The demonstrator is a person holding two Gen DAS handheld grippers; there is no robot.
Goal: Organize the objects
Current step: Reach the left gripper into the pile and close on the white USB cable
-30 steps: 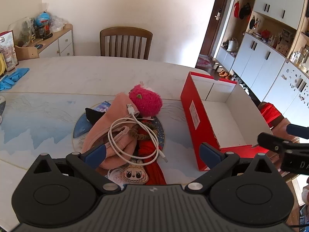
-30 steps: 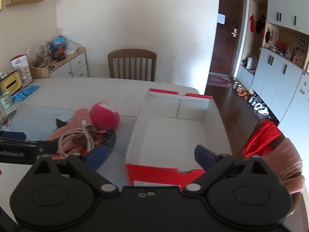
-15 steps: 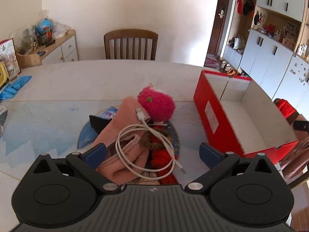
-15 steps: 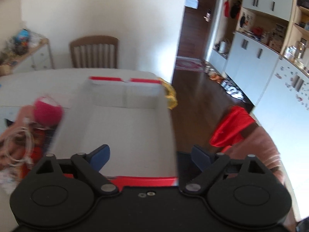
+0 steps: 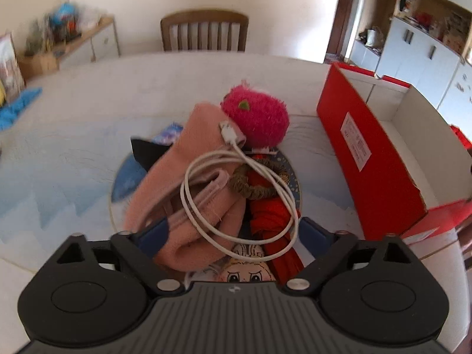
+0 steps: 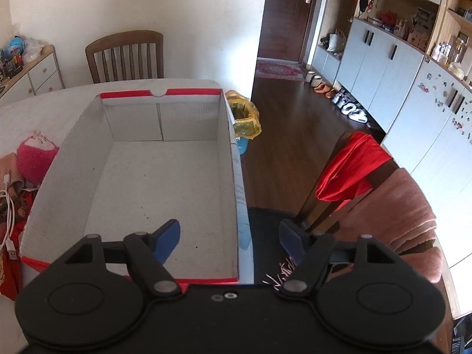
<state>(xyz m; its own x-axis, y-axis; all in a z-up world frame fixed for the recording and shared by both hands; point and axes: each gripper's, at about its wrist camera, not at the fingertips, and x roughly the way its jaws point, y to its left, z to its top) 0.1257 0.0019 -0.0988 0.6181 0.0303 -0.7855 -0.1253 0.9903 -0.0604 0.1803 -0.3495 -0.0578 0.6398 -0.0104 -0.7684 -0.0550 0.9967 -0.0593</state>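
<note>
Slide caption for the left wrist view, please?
Left gripper closing over pink cloth and white cable, beside red box.

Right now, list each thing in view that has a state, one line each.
red box: open, no lid, nothing inside.
white cable: loosely coiled, lying on top of the pile.
pink cloth: crumpled, under the cable.
pink plush: resting at the pile's far end.
left gripper: jaws closing, pile between them, nothing gripped.
right gripper: jaws closing astride the box's right wall, not touching.
</note>
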